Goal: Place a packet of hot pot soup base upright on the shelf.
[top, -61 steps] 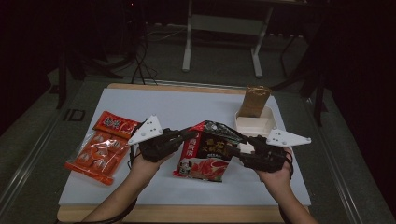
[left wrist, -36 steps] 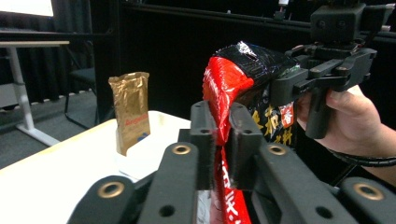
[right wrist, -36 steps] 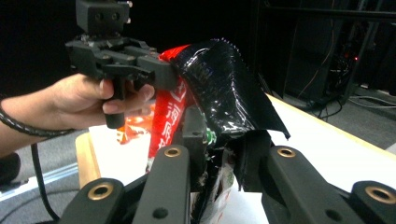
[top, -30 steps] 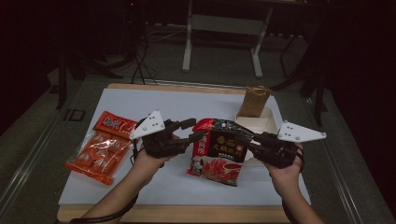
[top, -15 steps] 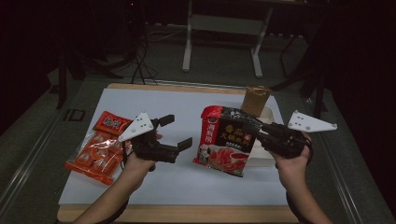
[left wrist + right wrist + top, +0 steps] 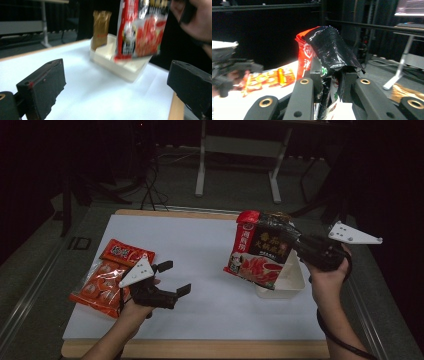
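Observation:
My right gripper [image 6: 299, 246] is shut on a red and black snack bag [image 6: 260, 250] and holds it in the air over the white tray [image 6: 292, 279] at the table's right. In the right gripper view the bag [image 6: 324, 52] is pinched between the jaws of the gripper [image 6: 332, 85]. My left gripper [image 6: 174, 277] stands open low over the table's left side, nothing between its fingers [image 6: 42, 87]. From the left gripper view the bag [image 6: 140, 27] hangs blurred above the tray [image 6: 117, 62]. A gold-brown packet [image 6: 100, 27] stands in the tray's far end.
An orange snack pack [image 6: 107, 275] lies on the white table [image 6: 200, 250] at the left, just beside my left hand; it also appears in the right gripper view as the orange pack [image 6: 267, 78]. Dark floor, cables and a metal stand [image 6: 237, 155] lie beyond the table.
The left gripper let go of the bag and drew back to the left, open. The right gripper carried the bag up and to the right, over the tray.

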`<state>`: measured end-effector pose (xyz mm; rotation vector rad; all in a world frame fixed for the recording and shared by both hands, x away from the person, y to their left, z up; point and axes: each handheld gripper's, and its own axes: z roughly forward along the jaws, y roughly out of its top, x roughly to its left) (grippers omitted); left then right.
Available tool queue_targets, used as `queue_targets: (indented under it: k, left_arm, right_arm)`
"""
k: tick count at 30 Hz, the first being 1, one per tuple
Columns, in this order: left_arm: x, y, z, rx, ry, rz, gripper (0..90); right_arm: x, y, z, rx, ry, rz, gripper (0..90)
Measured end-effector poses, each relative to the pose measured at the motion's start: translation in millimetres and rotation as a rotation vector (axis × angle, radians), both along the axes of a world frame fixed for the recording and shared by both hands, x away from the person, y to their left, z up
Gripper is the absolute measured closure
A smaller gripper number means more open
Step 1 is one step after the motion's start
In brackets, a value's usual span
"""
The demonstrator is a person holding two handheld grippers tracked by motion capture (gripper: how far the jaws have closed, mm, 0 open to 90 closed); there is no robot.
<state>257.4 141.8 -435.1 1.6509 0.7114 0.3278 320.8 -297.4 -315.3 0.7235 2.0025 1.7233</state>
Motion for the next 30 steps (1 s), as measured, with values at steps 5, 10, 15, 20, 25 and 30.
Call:
queue_targets:
  k: [5, 10, 15, 20, 25, 30]
  left_arm:
    - [-7.5, 4.2, -14.9, 0.016, -0.024, 0.001, 2.3]
    - [-15.1, 5.7, -28.3, 0.025, -0.037, 0.002, 2.4]
    - [-21.0, 5.9, -38.5, 0.013, -0.017, -0.002, 2.4]
    - [-22.2, 10.9, -48.6, -0.012, 0.013, 0.013, 2.4]
    - [-24.2, 12.0, -52.6, -0.011, 0.006, 0.022, 2.4]
    - [-26.4, 9.6, -52.7, 0.032, -0.031, 0.025, 2.4]
  right_arm:
    - [11.6, -12.6, 1.0, 0.008, -0.004, -0.027, 77.0]
    - [20.4, -21.7, -0.4, 0.001, -0.014, -0.058, 77.0]
    - [31.9, -35.5, -4.4, 0.002, -0.01, -0.09, 76.9]
    - [41.5, -52.5, -8.7, 0.013, -0.007, -0.139, 76.9]
    - [54.8, -66.2, -13.1, -0.002, -0.003, -0.175, 76.9]
    - [67.5, -73.5, -20.0, -0.012, 0.0, -0.195, 76.8]
